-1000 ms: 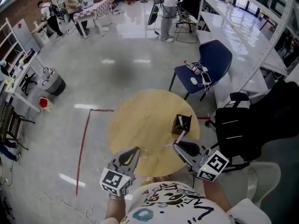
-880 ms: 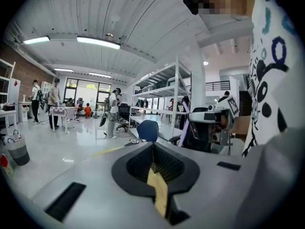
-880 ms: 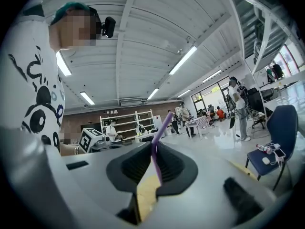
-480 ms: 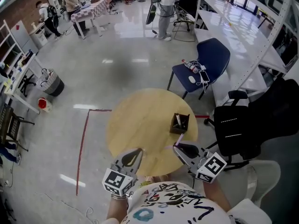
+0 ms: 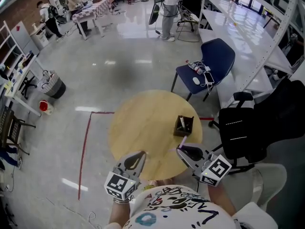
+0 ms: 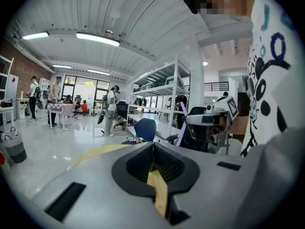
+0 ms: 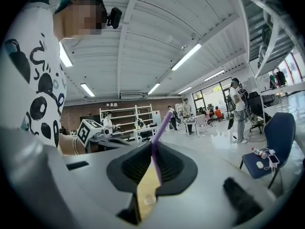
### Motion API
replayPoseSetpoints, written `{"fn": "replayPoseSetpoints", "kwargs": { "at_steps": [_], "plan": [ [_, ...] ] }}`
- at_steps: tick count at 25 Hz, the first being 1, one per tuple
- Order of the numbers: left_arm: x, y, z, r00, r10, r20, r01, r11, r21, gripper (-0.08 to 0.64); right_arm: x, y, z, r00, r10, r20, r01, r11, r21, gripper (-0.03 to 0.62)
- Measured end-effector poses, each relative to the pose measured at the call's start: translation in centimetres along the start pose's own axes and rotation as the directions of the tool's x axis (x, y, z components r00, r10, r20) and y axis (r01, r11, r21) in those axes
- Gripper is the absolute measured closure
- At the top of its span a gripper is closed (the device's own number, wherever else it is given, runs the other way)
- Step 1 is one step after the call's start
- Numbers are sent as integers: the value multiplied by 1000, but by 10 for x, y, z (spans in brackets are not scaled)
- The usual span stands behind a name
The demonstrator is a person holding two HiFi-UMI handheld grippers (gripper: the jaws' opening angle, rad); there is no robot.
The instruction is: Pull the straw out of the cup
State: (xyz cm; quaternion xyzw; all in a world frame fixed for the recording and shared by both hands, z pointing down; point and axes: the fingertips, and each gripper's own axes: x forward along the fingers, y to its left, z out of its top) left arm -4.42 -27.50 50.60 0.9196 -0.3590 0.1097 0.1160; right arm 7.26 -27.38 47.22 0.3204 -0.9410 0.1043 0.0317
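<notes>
Item one: my right gripper, jaws pressed together on a purple straw, which stands up and slants away past the jaw tips; its lower end runs down into the gap between the jaws. Location: over the near right part of the round wooden tabletop, just on my side of a small dark open box. Item two: my left gripper, jaws closed with nothing between them, held over the tabletop's near edge, well apart from the straw. Beyond the tabletop: a blue chair.
</notes>
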Motion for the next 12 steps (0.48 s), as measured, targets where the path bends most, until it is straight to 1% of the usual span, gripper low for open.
{"fn": "replayPoseSetpoints", "kwargs": {
  "at_steps": [12],
  "plan": [
    [1, 3, 0, 1000, -5, 8, 5, 1000, -4, 545, 1, 3, -3, 1000, -5, -11, 5, 1000, 2, 545]
  ]
}}
